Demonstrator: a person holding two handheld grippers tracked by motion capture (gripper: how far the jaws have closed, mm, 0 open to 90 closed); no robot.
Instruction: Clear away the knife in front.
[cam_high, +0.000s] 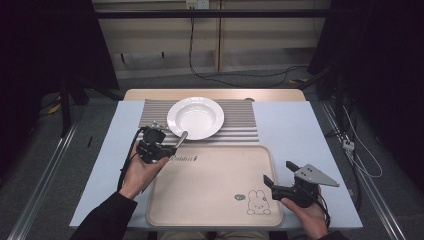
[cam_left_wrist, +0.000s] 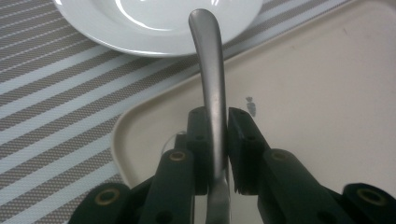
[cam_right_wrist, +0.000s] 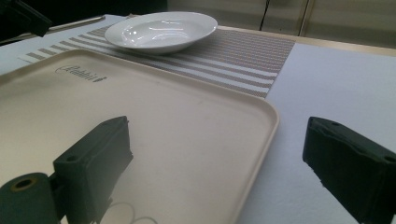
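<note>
We note the left gripper clamped on a metal utensil handle whose long axis runs far-right to the white plate just beyond, its working end probably hidden behind the jaws, while the right gripper hangs agape, well apart.

Plate: glossy white ceramic; handle: brushed matt metal; mat: woven striped; tray: smooth matt beige plastic.
</note>
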